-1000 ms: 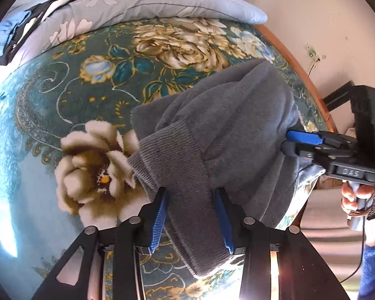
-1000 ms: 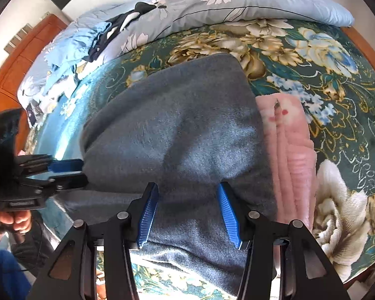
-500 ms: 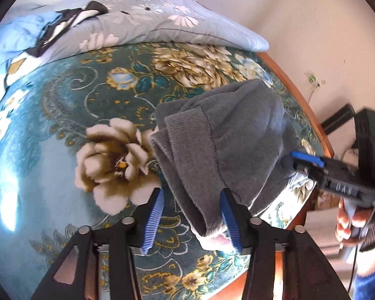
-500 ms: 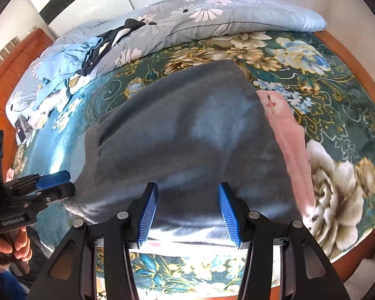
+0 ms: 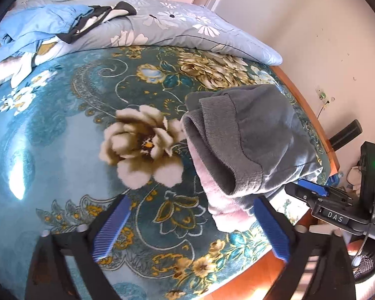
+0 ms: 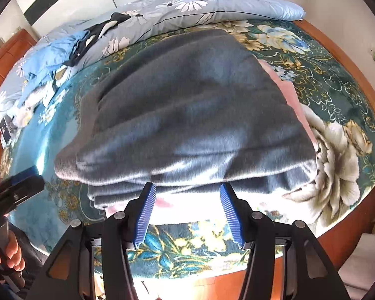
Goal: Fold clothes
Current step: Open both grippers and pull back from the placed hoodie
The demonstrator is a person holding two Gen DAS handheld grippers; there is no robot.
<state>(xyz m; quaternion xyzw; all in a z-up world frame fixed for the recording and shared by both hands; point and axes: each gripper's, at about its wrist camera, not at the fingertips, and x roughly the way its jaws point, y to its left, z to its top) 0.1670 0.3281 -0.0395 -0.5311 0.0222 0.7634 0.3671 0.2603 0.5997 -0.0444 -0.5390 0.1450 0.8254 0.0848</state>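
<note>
Two claws hang over the folded grey sweater (image 6: 187, 110), which lies atop a pink garment (image 5: 220, 200) near the bed's (image 5: 50, 150) edge. Left claw (image 5: 191, 227) has just spread wide, released; right claw (image 6: 187, 215) also grips nothing.

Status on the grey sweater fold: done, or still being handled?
Done: the grey sweater lies folded on top of a pink garment near the bed's edge. In hand: nothing; the left hand-held gripper has just been opening and is empty, and the right hand-held gripper is open. Left: the blue clothes heaped by the quilt.
</note>
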